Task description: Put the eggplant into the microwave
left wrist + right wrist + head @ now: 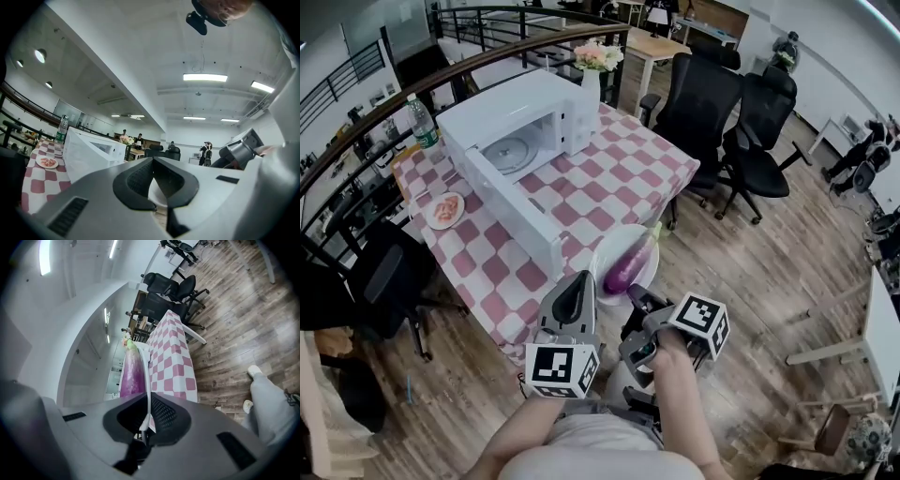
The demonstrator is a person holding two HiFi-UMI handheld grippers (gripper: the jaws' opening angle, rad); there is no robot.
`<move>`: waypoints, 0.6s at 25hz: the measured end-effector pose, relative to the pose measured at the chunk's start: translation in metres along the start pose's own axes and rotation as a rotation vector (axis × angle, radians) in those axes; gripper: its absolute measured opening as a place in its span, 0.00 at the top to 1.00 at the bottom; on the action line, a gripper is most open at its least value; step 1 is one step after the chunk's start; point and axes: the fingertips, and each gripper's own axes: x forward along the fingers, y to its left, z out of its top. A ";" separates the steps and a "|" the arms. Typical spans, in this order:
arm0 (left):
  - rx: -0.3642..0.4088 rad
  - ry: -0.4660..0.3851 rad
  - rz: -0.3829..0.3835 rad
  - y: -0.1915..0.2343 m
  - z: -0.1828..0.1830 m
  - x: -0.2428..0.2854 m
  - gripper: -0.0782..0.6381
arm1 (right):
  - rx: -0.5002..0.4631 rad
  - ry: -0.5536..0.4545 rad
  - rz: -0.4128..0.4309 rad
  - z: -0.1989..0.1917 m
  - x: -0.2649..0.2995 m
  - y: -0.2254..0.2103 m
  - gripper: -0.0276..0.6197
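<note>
A purple eggplant (630, 264) lies on a white plate (602, 255) at the near corner of the checkered table (619, 178). My right gripper (639, 298) is shut on the plate's near rim. In the right gripper view the thin rim (148, 380) runs between the jaws, with the eggplant (132, 373) behind it. My left gripper (578, 278) sits just left of the plate, its tips together (152, 159), and nothing shows between them. The white microwave (520, 141) stands further back on the table with its door (516, 211) hanging open toward me; it also shows at the left (91, 154).
A small plate of food (444, 210) and a bottle (422, 122) stand left of the microwave, a vase of flowers (595, 66) behind it. Black office chairs (703, 103) stand right of the table, another chair (384, 281) at its left. Wooden floor lies all around.
</note>
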 end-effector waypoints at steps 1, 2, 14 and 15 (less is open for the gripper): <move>0.002 0.005 0.002 -0.001 -0.002 0.005 0.89 | -0.001 0.008 -0.001 0.004 0.005 0.001 0.90; 0.003 0.012 0.002 -0.002 -0.003 0.010 0.89 | -0.003 0.016 0.000 0.007 0.009 0.001 0.90; 0.010 0.014 0.099 0.011 -0.006 0.102 0.89 | -0.057 0.150 0.009 0.073 0.082 0.018 0.90; 0.008 0.012 0.117 0.014 -0.006 0.110 0.89 | -0.065 0.166 0.008 0.079 0.088 0.020 0.90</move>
